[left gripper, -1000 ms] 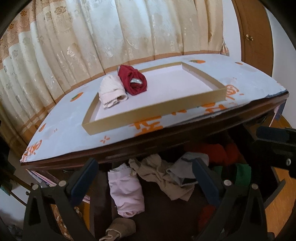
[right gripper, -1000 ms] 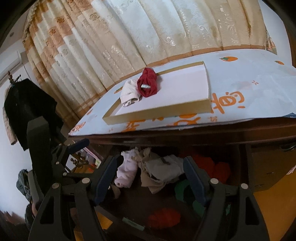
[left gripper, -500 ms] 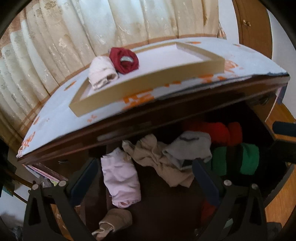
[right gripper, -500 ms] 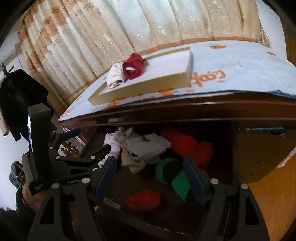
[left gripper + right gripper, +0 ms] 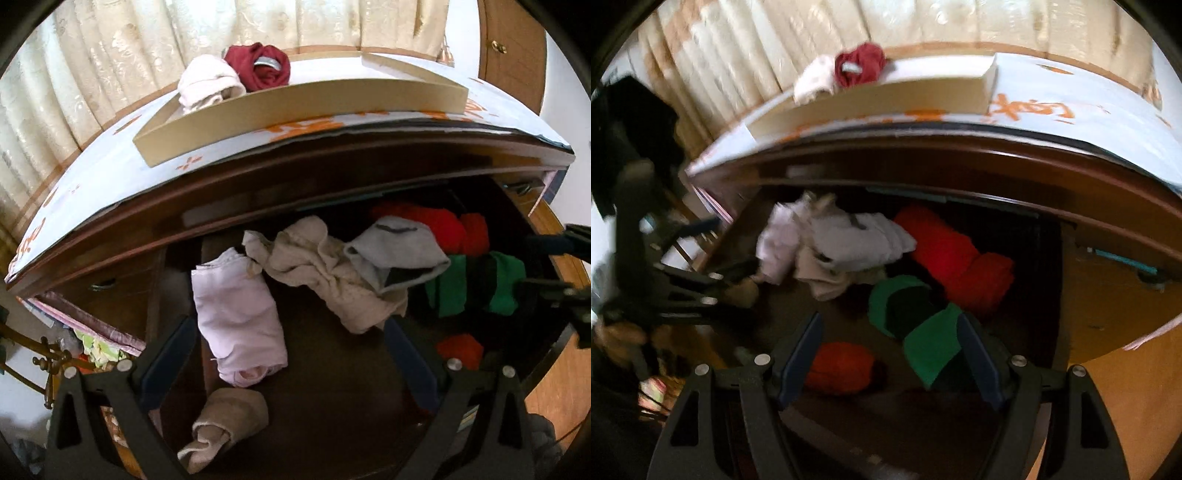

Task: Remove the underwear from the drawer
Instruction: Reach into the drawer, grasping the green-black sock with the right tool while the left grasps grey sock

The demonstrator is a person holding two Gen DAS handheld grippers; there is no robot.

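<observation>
From the left wrist view, our left gripper [image 5: 288, 354] hangs with jaws wide and empty over the open drawer [image 5: 332, 406], above a folded lilac pair of underwear [image 5: 236, 314] lying on the drawer floor beside a crumpled beige piece [image 5: 314, 266]. Closing here could snag both, since they touch. From the blurred right wrist view, our right gripper [image 5: 890, 350] is also wide and empty above a green garment [image 5: 923, 332] and an orange roll [image 5: 838, 365]; the low cabinet edge [image 5: 960, 155] overhead risks a knock.
</observation>
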